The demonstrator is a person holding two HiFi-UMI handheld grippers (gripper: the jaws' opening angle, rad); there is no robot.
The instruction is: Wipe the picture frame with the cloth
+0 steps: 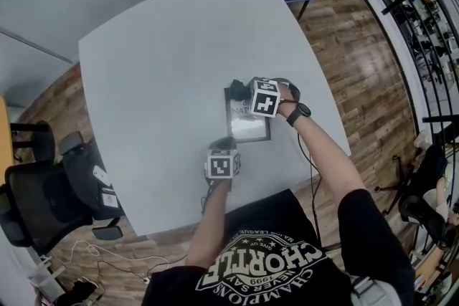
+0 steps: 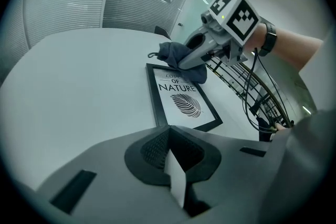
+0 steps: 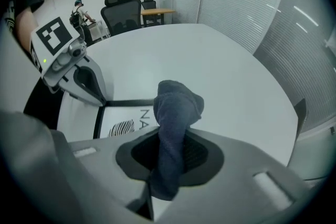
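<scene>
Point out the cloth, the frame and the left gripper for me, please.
cloth point(image 3: 176, 105): right gripper view, on its bunched top.
frame point(image 2: 185, 104): left gripper view, on the leaf print.
left gripper point(image 3: 100, 98): right gripper view, at its fingertips.

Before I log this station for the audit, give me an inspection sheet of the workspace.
Surface: white table.
Job's things: picture frame lying flat; dark cloth over its far end.
Clutter: nothing seen.
Grippers: right gripper shut on the cloth; left gripper shut, empty, at the frame's near edge.
Cables: black cable along the right forearm; loose floor cables.
Surroundings: wood floor, office chairs.
</scene>
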